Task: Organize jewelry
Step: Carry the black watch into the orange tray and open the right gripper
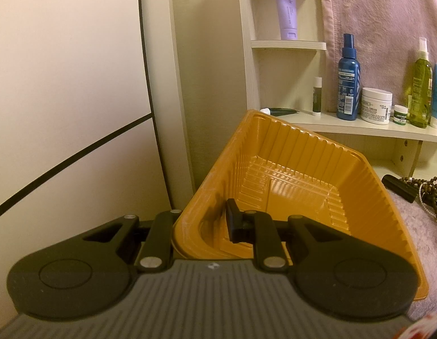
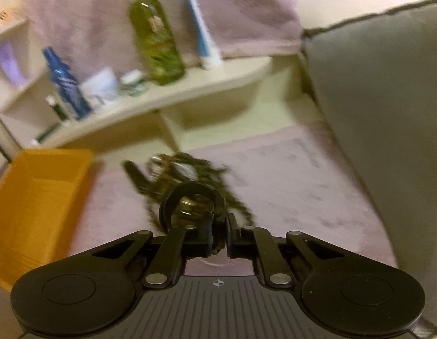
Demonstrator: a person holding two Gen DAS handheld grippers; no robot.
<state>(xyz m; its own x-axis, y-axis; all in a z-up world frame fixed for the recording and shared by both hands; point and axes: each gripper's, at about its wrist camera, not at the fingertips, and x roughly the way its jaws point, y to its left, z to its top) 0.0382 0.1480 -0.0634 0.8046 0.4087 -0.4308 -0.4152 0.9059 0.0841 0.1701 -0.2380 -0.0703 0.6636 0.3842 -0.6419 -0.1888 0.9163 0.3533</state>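
An empty ribbed orange plastic tray (image 1: 297,152) is tilted up at the left of the pink cloth. My left gripper (image 1: 218,223) is shut on its near wall, with one finger (image 1: 232,223) inside and the other hidden behind the wall. The tray (image 2: 43,197) also shows at the left of the right wrist view. My right gripper (image 2: 220,233) is shut on a black ring-shaped band (image 2: 190,188), just in front of a blurred tangle of dark beaded jewelry (image 2: 190,163). Part of that jewelry pile (image 1: 430,195) and a black cylinder (image 1: 399,188) lie right of the tray.
A cream shelf (image 1: 345,127) behind holds a blue spray bottle (image 1: 348,84), a white cream jar (image 1: 376,106) and a green bottle (image 2: 156,42). A pink towel (image 1: 388,14) hangs behind them. A grey cushion (image 2: 388,113) rises on the right. Pink cloth (image 2: 303,183) covers the surface.
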